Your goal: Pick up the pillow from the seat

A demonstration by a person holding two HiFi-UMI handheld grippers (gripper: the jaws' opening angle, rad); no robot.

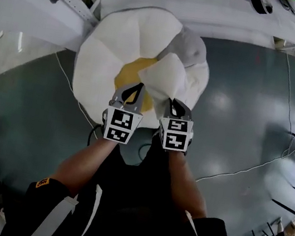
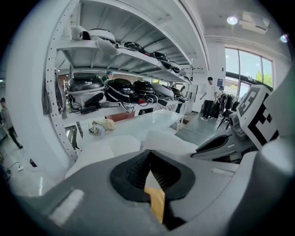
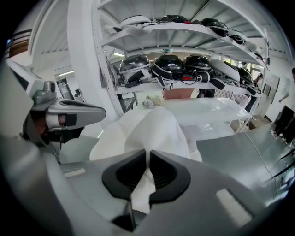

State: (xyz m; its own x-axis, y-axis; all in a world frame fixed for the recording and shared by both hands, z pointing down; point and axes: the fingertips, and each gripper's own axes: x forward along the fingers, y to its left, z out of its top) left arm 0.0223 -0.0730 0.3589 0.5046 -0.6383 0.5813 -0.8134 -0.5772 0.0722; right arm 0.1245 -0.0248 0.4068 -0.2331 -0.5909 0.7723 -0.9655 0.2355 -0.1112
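The left gripper (image 1: 133, 95) is clamped on the yellow centre of the pillow (image 1: 111, 52) — the right gripper (image 1: 177, 109) is clamped on a white petal.

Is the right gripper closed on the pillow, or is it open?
Shut on it. The right gripper pinches a white fold of the pillow between its closed jaws.

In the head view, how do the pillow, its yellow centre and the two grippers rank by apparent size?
Largest: pillow.
Then left gripper and right gripper, alike.
Smallest: yellow centre, partly covered; grippers are nearer the camera, so unsure.
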